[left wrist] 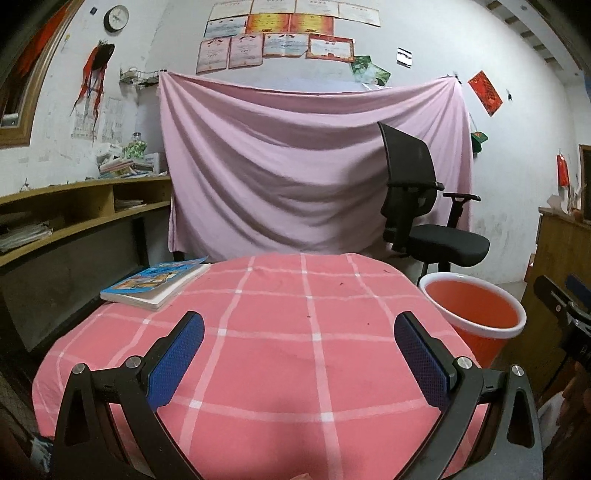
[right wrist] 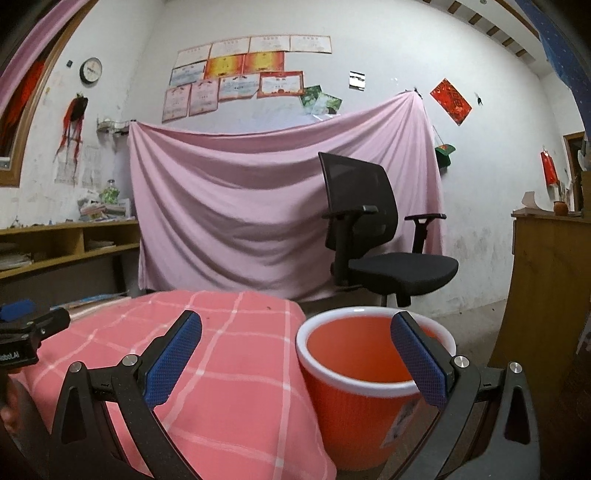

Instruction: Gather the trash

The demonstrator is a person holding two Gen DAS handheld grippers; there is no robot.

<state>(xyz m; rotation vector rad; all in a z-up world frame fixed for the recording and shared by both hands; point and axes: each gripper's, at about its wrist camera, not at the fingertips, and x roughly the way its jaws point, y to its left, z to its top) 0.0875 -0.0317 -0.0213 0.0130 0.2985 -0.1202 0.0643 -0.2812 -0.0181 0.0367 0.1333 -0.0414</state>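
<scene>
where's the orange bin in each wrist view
Left wrist view: the orange bin sits at right of centre, beside the pink checked table's right edge.
Right wrist view: the bin is low, right of centre, seen between the open right gripper's fingers.
Shared landmark: the black office chair behind the bin.

Room, whitewashed wall, scuffed low down. Pink sheet hung across the wall at 12 o'clock; certificates pinned above it. Round clock at 11 o'clock. Black office chair before the sheet at 1 o'clock. Wooden shelf unit at 9 o'clock, stacked with papers. Wooden cabinet at 3 o'clock. Bare concrete floor.
</scene>
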